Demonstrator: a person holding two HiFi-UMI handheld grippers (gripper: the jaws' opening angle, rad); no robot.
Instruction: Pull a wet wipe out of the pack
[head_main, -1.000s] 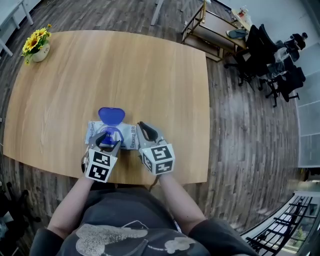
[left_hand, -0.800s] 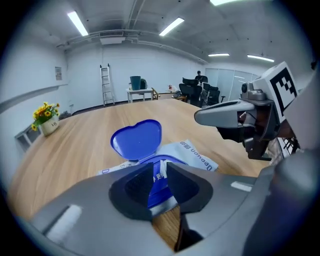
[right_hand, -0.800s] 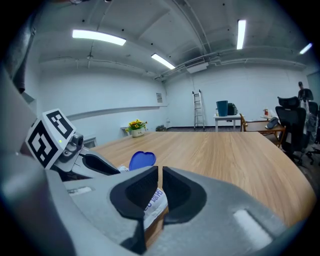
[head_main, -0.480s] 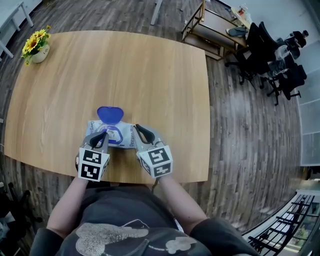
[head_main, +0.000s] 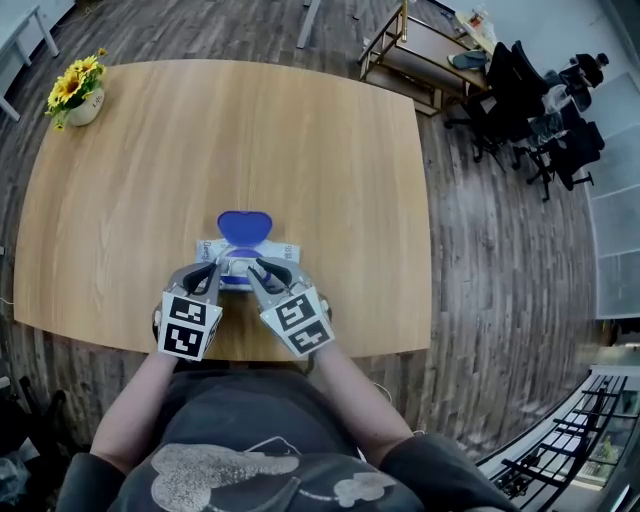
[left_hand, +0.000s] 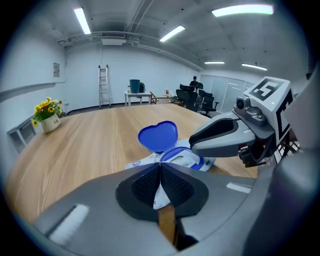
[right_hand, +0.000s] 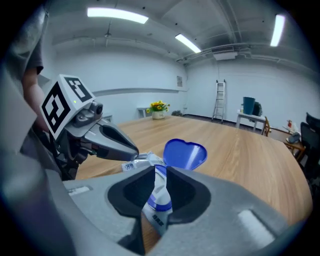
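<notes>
One pack (head_main: 283, 251) of wet wipes sat on a wooden table (head_main: 300, 140) with rounded corners, close to the near edge in front of the person. Its single blue heart-shaped lid (head_main: 244, 226) stood open, tipped up on the far side of the pack.

Two hand-held grippers met over the pack, side by side, each with one cube of black and white square markers. The left gripper (left_hand: 160, 164) had its jaws pressed together. One thin white wet wipe (left_hand: 159, 196) was pinched between its dark ribbed pads, with only a narrow sliver showing. This gripper sat just to the left of the pack's blue-rimmed opening.

The right gripper (right_hand: 161, 168) had its jaws opening. The crumpled white and blue end of the pack stood between them and touched both pads. Seen from the head view, its tips lay over the near side of the pack, just beside the left gripper's tips.

One white pot of yellow flowers (head_main: 75, 88) stood at the far left corner of the table, well apart from the pack. Beyond the table, on a dark wood floor, a cluster of black office chairs (head_main: 540, 120) stood at the far right. One stepladder (left_hand: 104, 85) leaned by the far wall.
</notes>
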